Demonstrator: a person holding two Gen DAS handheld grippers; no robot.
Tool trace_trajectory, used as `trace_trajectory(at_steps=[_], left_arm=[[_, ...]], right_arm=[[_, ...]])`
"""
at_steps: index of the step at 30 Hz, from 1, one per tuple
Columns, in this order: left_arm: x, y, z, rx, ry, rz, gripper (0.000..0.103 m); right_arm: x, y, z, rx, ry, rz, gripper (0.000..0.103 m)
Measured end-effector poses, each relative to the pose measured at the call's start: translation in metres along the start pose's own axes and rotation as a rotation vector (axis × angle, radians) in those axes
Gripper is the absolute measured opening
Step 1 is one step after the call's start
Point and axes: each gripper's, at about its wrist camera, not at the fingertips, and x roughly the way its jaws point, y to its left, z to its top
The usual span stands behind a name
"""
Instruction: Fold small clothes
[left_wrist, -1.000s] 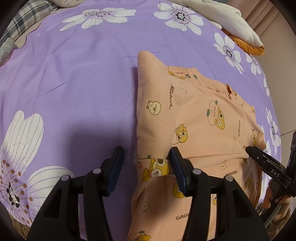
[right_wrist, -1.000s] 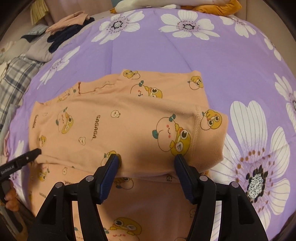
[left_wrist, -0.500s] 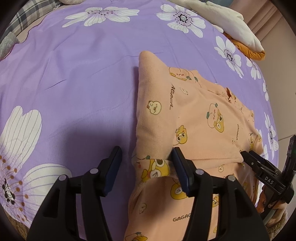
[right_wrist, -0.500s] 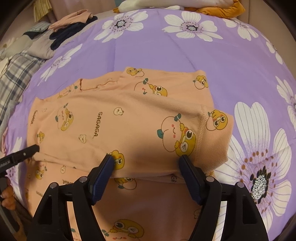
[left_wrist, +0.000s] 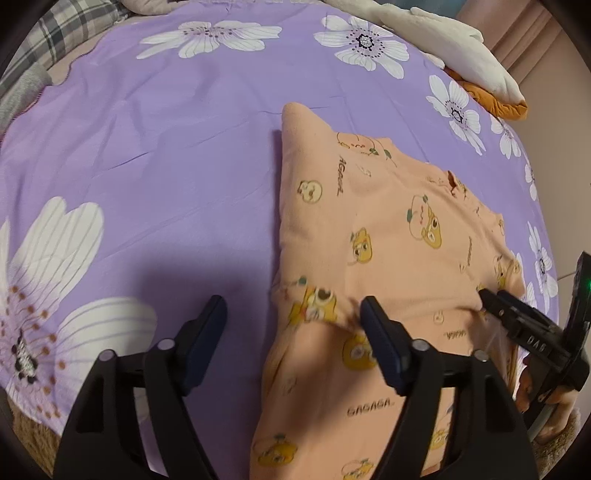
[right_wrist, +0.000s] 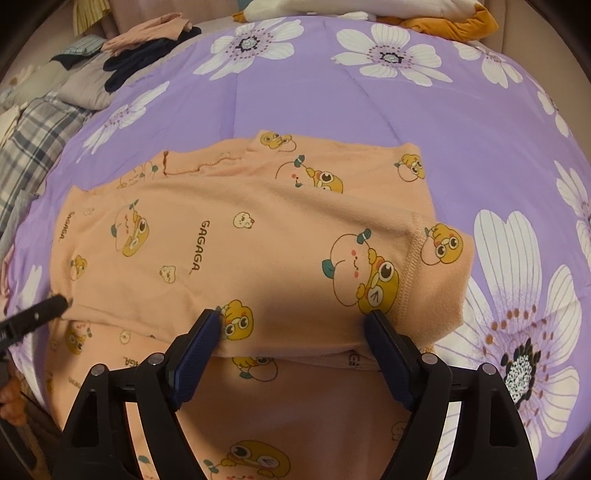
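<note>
Both sets of tongs have spread since a second ago and are opening wide, pads off the cloth. Left tongs (left_wrist: 293, 317) straddle the peach garment's (left_wrist: 388, 236) left folded edge; right tongs (right_wrist: 295, 328) bracket its near fold, beside the sleeve cuff (right_wrist: 439, 280). It lies folded on the purple flowered bedsheet (left_wrist: 166, 155), with open sheet leftward and beyond. Heaped clothes (right_wrist: 122, 55) and bedding (left_wrist: 454, 55) line the far edge.

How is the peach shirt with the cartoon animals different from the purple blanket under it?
The peach shirt is small and folded over; the purple blanket is big and spread out. The shirt has yellow cartoon animals and the word GAGAGA; the blanket has big white flowers. Both are soft cloth.
</note>
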Motion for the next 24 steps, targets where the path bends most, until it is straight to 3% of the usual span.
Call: trace_trajectory(at_steps=[6, 12, 24], left_arm=[[-0.025, 0.012, -0.02, -0.018, -0.028, -0.012, 0.085], [-0.039, 0.016, -0.047, -0.028, -0.038, -0.046, 0.085], [-0.036, 0.014, -0.09, -0.062, -0.037, -0.109, 0.083]], right_arm=[[-0.029, -0.008, -0.015, 0.011, -0.057, 0.053, 0.081], [-0.057, -0.038, -0.043, 0.1, -0.076, 0.062, 0.081], [-0.064, -0.067, -0.107, 0.187, -0.043, 0.074, 0.081]])
